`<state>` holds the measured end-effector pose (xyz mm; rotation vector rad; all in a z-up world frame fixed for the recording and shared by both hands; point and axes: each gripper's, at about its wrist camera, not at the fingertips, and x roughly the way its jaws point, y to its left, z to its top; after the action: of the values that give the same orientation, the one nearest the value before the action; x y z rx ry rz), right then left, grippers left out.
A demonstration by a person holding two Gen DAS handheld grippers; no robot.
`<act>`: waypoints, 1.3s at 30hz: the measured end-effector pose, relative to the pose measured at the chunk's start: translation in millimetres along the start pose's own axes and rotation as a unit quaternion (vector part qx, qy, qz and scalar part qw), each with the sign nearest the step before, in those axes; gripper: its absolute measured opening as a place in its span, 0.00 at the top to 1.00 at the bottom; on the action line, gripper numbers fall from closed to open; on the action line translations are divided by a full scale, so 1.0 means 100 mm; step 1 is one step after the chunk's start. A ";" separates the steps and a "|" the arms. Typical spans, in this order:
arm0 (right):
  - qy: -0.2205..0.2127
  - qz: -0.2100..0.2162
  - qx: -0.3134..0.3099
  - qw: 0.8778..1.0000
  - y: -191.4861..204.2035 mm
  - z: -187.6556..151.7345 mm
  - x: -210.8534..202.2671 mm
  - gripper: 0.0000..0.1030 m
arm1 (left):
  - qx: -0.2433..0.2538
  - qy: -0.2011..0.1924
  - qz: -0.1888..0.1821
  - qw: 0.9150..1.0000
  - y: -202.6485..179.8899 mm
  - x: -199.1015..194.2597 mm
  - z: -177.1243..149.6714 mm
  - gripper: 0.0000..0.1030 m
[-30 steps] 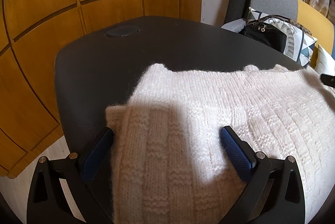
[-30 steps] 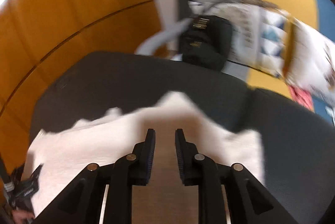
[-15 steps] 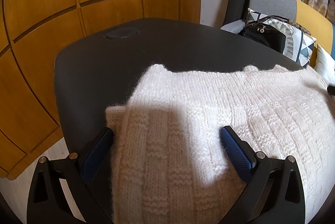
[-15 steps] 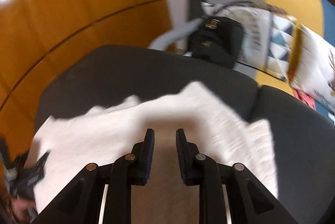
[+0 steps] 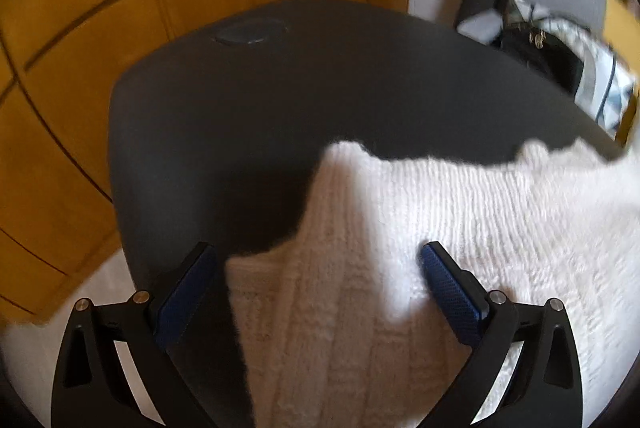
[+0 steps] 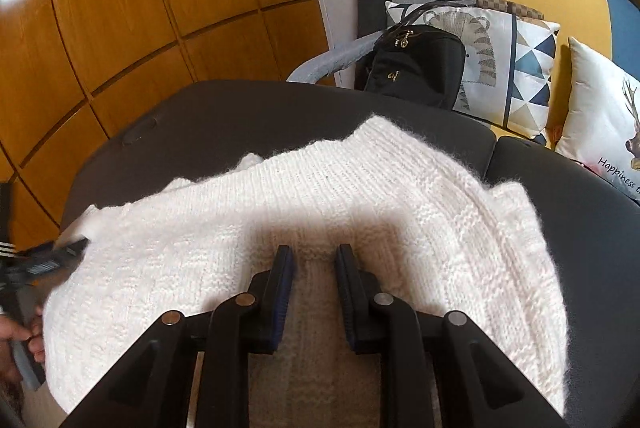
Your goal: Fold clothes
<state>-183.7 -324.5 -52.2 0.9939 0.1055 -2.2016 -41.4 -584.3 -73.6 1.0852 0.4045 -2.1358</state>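
From left to right we note the left gripper [image 5: 318, 260] with jaws wide over the near-left corner of the white knit sweater [image 6: 320, 195] spread on the dark table [image 5: 240, 115], then the right gripper [image 6: 314, 258], jaws narrow with sweater fabric between them.

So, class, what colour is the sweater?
Cream-white knit sweater; clearest in the right wrist view.

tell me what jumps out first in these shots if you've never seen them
A fluffy white knitted sweater lies spread over a dark table, filling the middle of both views. The right claw pinches a ridge of the knit, while the left claw stands wide open at the sweater's edge. Behind, patterned cushions and a black bag.
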 end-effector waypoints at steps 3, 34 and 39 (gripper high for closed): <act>-0.002 -0.003 -0.003 1.000 0.01 -0.01 0.00 0.80 | -0.028 -0.001 -0.015 1.000 0.09 0.01 -0.04 0.00; 0.031 0.022 -0.006 0.999 0.26 -0.25 -0.36 0.69 | 0.027 -0.031 -0.022 0.999 -0.43 -0.68 -0.45 0.00; 0.028 0.012 -0.041 0.999 0.29 -0.35 -0.35 0.67 | 0.036 -0.048 -0.004 0.998 -0.48 -0.69 -0.54 0.00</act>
<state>-127.3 -314.0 -46.8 1.0074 0.2063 -2.1302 -15.7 -490.7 -52.6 1.0181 0.2907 -2.2147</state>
